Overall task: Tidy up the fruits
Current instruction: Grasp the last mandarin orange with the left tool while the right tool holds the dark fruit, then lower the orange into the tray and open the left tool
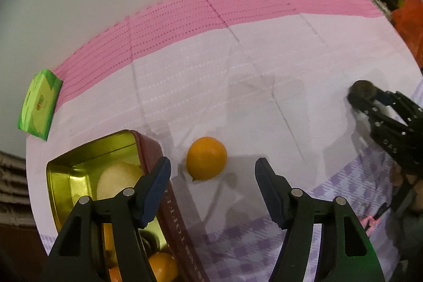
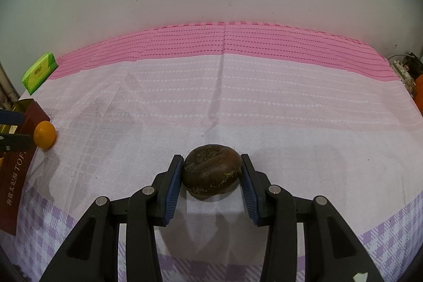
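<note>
Right tool (image 2: 212, 172) pinches a brown water chestnut (image 2: 212, 171) — flat, long axis crosswise. Left tool (image 1: 212, 172), spread, hovers near the orange (image 1: 206, 158) — stem nub toward the camera.

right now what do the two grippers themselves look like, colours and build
Both match: the left gripper and right gripper have matte black plastic linkage arms with cut-out slots, round silver pivot pins at the joints, and flat fingers faced with ribbed dark blue pads. No cables or printed markings show on either.
</note>
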A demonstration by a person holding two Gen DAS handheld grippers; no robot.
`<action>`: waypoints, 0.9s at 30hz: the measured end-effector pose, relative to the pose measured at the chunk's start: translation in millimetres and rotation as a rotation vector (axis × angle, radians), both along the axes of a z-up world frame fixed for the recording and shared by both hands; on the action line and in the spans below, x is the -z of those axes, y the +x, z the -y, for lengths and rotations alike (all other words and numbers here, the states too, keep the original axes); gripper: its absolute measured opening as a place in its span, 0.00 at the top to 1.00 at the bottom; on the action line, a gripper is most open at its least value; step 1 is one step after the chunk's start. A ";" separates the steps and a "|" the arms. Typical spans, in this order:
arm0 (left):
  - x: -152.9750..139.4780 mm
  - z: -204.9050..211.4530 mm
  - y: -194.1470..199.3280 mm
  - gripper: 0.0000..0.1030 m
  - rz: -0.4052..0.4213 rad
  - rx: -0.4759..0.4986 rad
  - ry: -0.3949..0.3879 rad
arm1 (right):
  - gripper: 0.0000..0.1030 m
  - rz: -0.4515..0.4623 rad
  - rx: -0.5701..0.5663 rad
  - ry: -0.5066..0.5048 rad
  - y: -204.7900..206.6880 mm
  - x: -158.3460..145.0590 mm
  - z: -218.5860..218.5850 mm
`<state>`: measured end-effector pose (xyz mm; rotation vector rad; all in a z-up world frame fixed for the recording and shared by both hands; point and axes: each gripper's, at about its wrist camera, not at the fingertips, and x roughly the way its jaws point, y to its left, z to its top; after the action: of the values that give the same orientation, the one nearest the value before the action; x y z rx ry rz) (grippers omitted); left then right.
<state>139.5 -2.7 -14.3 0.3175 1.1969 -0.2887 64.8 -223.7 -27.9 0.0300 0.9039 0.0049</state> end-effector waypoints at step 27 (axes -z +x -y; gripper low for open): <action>12.1 -2.4 -0.2 0.62 -0.027 -0.071 -0.005 | 0.60 -0.001 0.001 0.003 0.2 0.4 -2.6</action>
<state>139.3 -0.3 -26.4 0.2672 1.2310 -0.2346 64.9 -221.2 -28.2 0.0328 0.9044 0.0054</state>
